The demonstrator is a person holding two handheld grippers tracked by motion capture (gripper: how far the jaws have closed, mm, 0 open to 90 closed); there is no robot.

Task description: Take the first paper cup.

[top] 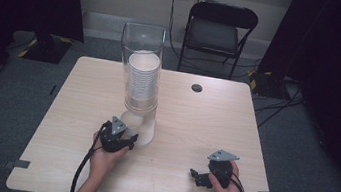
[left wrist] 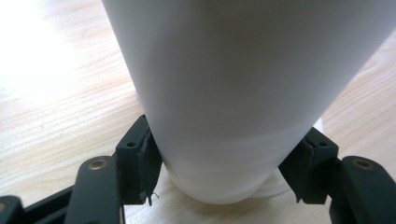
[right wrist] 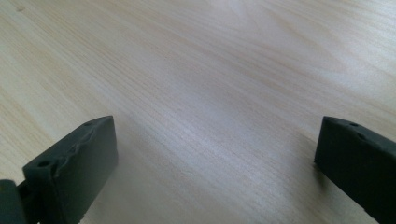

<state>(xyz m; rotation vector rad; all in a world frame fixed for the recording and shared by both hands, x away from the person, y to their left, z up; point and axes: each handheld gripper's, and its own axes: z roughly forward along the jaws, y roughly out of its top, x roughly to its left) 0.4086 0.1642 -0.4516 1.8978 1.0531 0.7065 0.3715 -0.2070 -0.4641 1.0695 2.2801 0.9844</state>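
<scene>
One white paper cup (left wrist: 219,116) is clamped between the left gripper (top: 124,137) pads at the open foot of one clear dispenser tube (top: 141,72), near the table (top: 214,127) middle. One cup stack (top: 142,79) is seen above; its count is unreadable. The right gripper (top: 196,176) rests released, well apart.

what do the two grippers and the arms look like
Both grippers are black. The left gripper and right gripper each carry a grey three-cornered plate on top and trail a black cable toward the person. Up close, each has two flat black jaws with small screw holes; the left one's linkage arms show brass-coloured rivets. The forearms are bare, with no sleeves in sight.
</scene>
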